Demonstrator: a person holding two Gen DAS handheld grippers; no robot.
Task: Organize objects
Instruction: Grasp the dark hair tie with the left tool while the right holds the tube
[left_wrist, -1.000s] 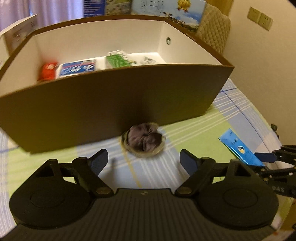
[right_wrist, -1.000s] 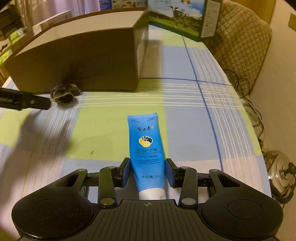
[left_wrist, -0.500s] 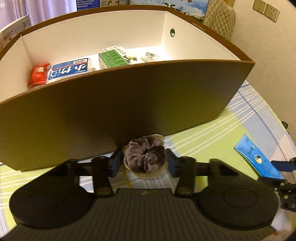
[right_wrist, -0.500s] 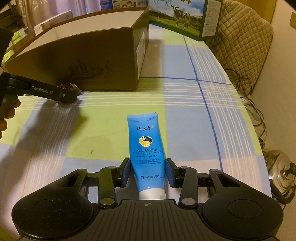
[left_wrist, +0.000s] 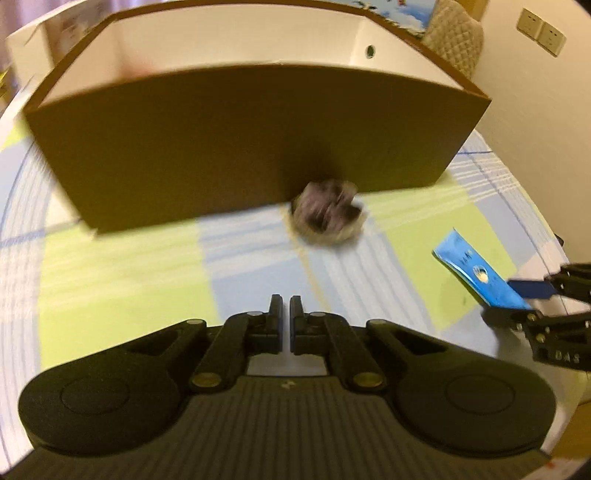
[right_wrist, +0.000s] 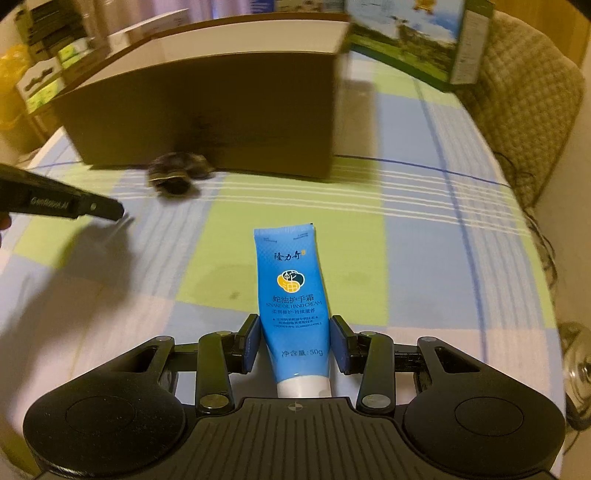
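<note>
A purple-grey scrunchie (left_wrist: 327, 216) lies on the checked tablecloth against the front wall of the brown cardboard box (left_wrist: 236, 147). My left gripper (left_wrist: 286, 308) is shut and empty, well back from the scrunchie. My right gripper (right_wrist: 293, 341) is shut on a blue hand cream tube (right_wrist: 293, 295), held low over the table. The tube (left_wrist: 476, 271) and right gripper also show at the right of the left wrist view. The scrunchie (right_wrist: 177, 173) and the box (right_wrist: 207, 107) show in the right wrist view, with the left gripper's finger (right_wrist: 88, 206) at the left.
A milk carton box (right_wrist: 413, 40) stands behind the brown box. A quilted chair back (right_wrist: 528, 99) is at the right. White cartons (left_wrist: 44, 40) stand left of the box. The table's edge curves along the right. A metal pot (right_wrist: 576, 373) sits on the floor.
My left gripper, which had closed around the scrunchie, has pulled back and shut empty; the scrunchie stays by the box. The right gripper still holds the tube.
</note>
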